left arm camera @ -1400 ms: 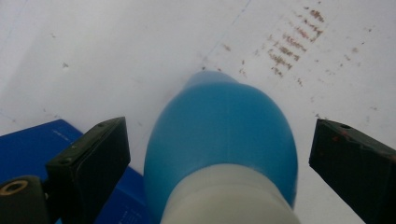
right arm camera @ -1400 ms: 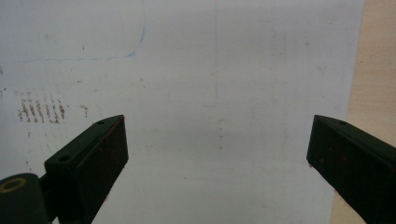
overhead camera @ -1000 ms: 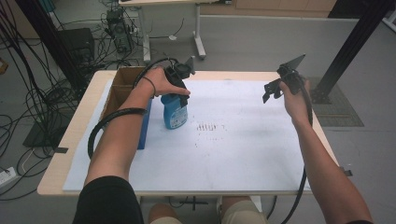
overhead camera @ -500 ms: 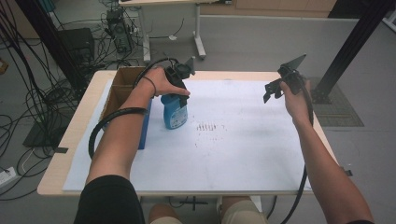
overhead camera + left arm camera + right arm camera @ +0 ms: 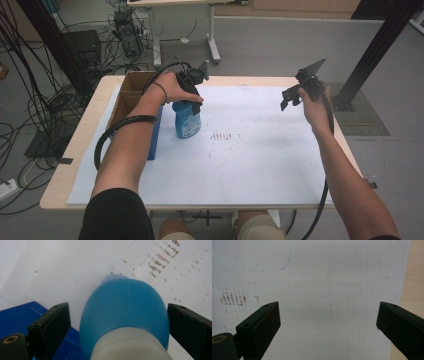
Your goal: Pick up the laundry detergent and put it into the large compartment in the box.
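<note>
I hold the left gripper [image 5: 192, 92] over the blue bottle [image 5: 187, 119], which stands upright on the white sheet [image 5: 260, 160] of the desk [image 5: 95, 125], left of centre, just beside a blue box [image 5: 154, 137]. Jaws are spread, one on each side of the bottle's shoulder; a gap shows on both sides, so no pinch yet.

Judgement: the step is a grasp from above. To do it well I should keep the white cap [image 5: 130, 347] centred between the jaws, come low enough to catch the neck below the bulge, and close evenly so the bottle does not tip toward the box.

The right gripper [image 5: 295, 94] hangs above the sheet's right part, jaws spread, holding nothing.

The left gripper view gives the jaw clearances; the high view hides them under my hand, but shows the cardboard box [image 5: 131, 92] behind.
</note>
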